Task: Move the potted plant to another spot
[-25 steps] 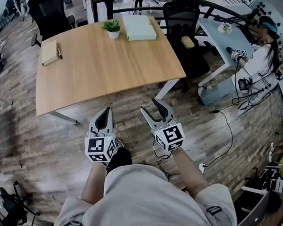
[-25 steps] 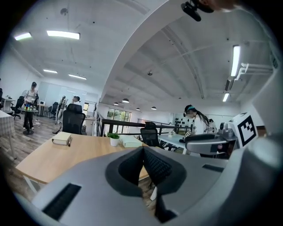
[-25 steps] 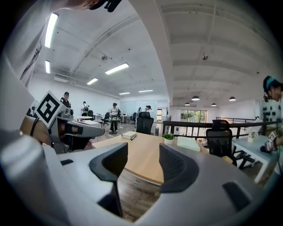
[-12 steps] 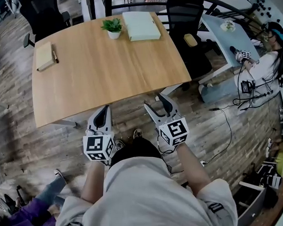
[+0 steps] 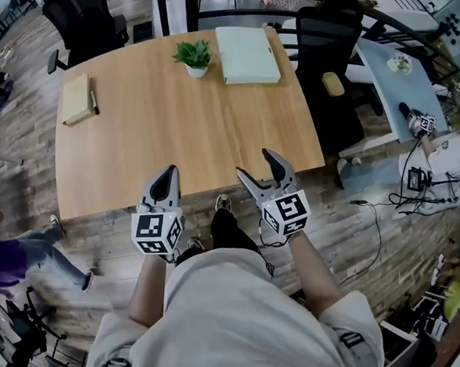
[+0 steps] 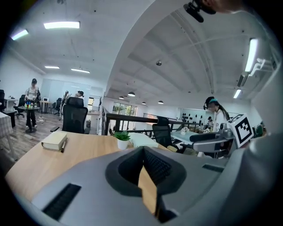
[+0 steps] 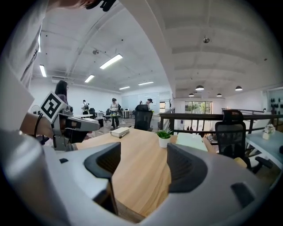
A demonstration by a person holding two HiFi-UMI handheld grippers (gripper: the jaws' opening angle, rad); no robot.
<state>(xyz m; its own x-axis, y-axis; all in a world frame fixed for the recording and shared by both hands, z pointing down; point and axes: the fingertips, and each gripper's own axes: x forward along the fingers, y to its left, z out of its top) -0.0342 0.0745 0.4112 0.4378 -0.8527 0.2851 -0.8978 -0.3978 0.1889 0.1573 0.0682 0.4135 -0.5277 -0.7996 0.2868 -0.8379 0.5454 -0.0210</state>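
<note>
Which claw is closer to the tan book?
Left. The left gripper hovers at the near edge of the table, diagonally across from the book; the right gripper is farther right along that edge.

Bright, even light w/ fisheye edges

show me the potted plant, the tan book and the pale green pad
potted plant [image 5: 193, 54], head view, on its leaves
tan book [image 5: 76, 99], head view, middle of its cover
pale green pad [image 5: 247, 55], head view, middle of its top face
</note>
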